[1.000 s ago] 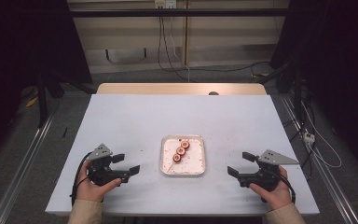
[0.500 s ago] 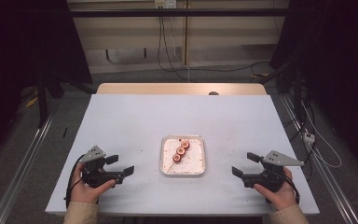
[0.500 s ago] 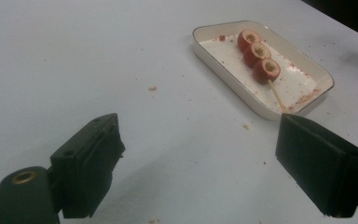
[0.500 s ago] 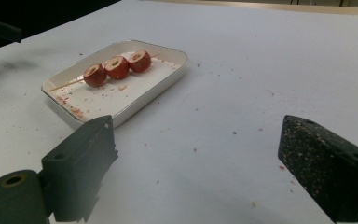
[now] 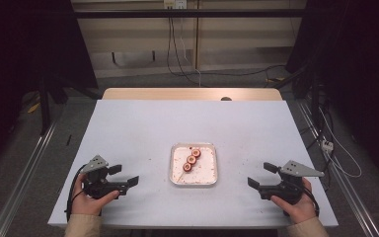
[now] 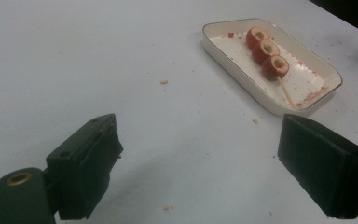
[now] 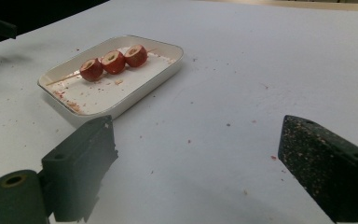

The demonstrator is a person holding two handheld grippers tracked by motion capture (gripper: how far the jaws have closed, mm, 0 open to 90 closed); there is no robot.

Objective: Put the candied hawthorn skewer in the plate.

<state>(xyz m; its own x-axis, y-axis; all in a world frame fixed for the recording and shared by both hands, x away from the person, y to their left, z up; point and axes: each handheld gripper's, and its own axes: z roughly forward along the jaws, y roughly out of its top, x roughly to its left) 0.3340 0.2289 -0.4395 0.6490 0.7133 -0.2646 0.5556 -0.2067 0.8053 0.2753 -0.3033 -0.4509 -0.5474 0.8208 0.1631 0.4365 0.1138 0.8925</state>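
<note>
Your left gripper and right gripper rest low with jaws spread wide, empty, flanking the tray; the skewer lies inside it, so either hand can approach

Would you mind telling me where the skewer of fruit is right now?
In the high view the skewer lies in the white tray at mid-table, between the left claw and the right claw, touched by neither.

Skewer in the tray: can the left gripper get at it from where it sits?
Probably yes. The left gripper is open and points toward the tray; only bare table lies between, and the skewer lies uncovered.
</note>
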